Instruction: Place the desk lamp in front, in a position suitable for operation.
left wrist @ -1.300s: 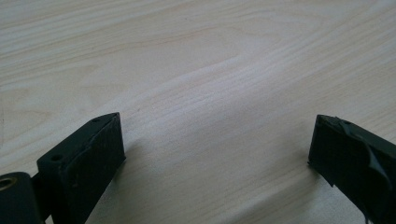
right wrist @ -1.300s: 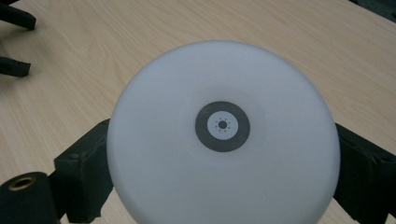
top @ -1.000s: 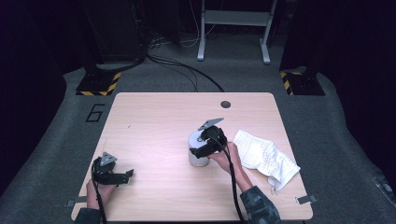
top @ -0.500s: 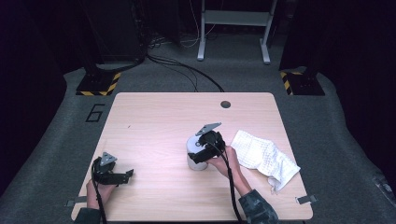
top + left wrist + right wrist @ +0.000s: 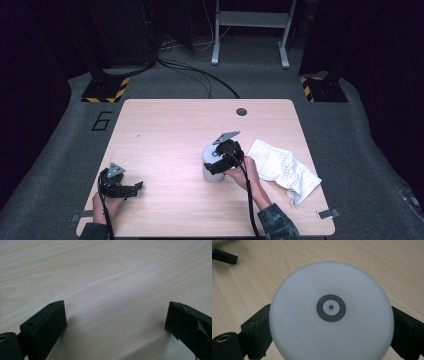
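The right tongs (image 5: 218, 165) squeeze the white tub (image 5: 211, 162) from its right; the left tongs (image 5: 131, 188) sit wide open, empty, far left.

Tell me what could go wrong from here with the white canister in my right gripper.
The right gripper clamps the white canister with its jaws on opposite sides; the wall looks smooth and round, so it might slip or twist if lifted fast. The white towel lies just right of that hand, so a sweep that way could snag it. The left gripper rests open and apart on the table, giving no support.
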{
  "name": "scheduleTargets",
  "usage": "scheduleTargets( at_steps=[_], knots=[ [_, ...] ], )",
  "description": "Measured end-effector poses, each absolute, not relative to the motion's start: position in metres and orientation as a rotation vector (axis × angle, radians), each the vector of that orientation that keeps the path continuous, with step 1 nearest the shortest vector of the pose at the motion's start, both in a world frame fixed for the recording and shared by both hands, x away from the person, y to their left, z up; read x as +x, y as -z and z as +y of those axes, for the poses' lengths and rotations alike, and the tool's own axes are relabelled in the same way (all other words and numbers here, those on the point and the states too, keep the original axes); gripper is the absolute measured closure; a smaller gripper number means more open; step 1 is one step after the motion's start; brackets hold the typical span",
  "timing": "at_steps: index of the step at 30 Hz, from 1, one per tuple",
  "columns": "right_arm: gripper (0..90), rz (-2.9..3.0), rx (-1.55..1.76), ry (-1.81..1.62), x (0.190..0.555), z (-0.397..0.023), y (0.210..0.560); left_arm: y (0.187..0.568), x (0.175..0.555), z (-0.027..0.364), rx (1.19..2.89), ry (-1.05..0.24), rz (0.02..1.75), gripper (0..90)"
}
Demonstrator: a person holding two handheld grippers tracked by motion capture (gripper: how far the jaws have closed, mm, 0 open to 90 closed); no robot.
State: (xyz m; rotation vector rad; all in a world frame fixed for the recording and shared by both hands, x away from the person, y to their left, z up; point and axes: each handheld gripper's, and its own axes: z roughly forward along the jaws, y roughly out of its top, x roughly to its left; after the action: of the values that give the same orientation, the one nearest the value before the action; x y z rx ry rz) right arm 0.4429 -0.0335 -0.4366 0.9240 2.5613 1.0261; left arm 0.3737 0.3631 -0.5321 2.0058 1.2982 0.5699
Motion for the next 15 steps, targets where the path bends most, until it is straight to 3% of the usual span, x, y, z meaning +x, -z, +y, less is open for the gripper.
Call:
scheduleTargets(
  at_steps=[9,12,15],
  knots=[
    [7.8,2.565,0.903,-1.032,0.4415,-0.0336,0.4376,0.5321,0.3737,0.3630,2.006,-0.570,1.299,3.1],
    [0.0,2.552,0.905,-1.066,0.4416,-0.0352,0.4352,0.5316,0.3736,0.3633,2.012,-0.564,1.299,3.1],
    [0.0,2.541,0.895,-1.131,0.4389,-0.0404,0.4298,0.5321,0.3737,0.3631,2.006,-0.570,1.298,3.1]
  ],
)
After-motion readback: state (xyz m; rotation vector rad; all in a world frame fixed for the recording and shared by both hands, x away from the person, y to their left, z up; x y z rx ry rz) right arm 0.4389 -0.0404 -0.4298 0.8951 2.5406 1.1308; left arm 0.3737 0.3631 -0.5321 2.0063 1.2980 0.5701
